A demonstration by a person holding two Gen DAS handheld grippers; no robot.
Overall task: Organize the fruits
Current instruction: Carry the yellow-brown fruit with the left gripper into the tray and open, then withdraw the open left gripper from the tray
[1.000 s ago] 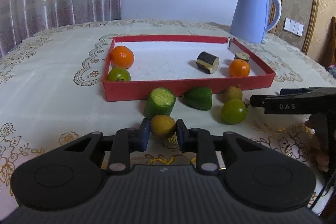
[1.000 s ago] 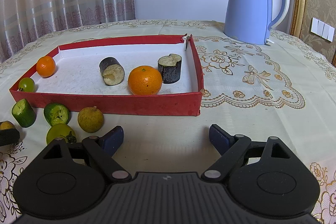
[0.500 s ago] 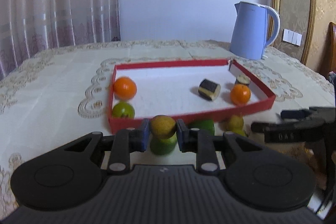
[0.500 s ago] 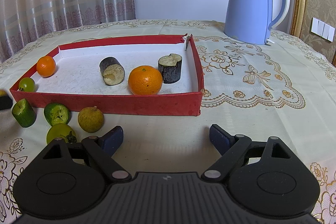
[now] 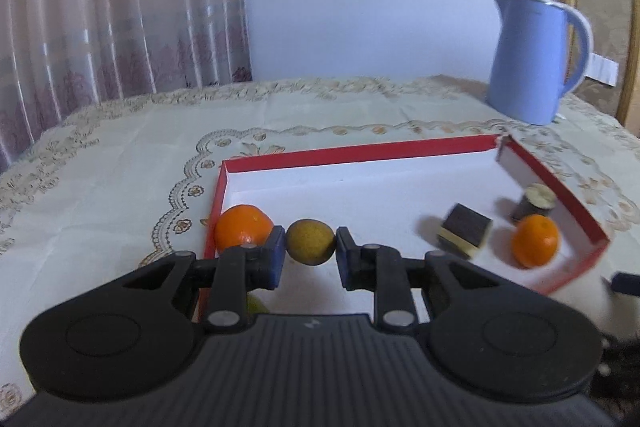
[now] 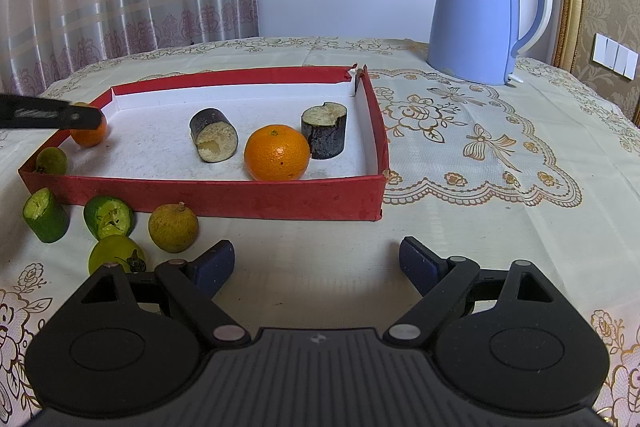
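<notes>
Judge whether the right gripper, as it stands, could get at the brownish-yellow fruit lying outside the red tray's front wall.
Probably yes. The right gripper is open and empty, and the brownish-yellow fruit lies on bare cloth just beyond its left finger, with nothing between.

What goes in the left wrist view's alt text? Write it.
The left tool holds a brownish-yellow fruit over a red tray with two oranges and two dark cut pieces. A blue kettle stands behind.
</notes>
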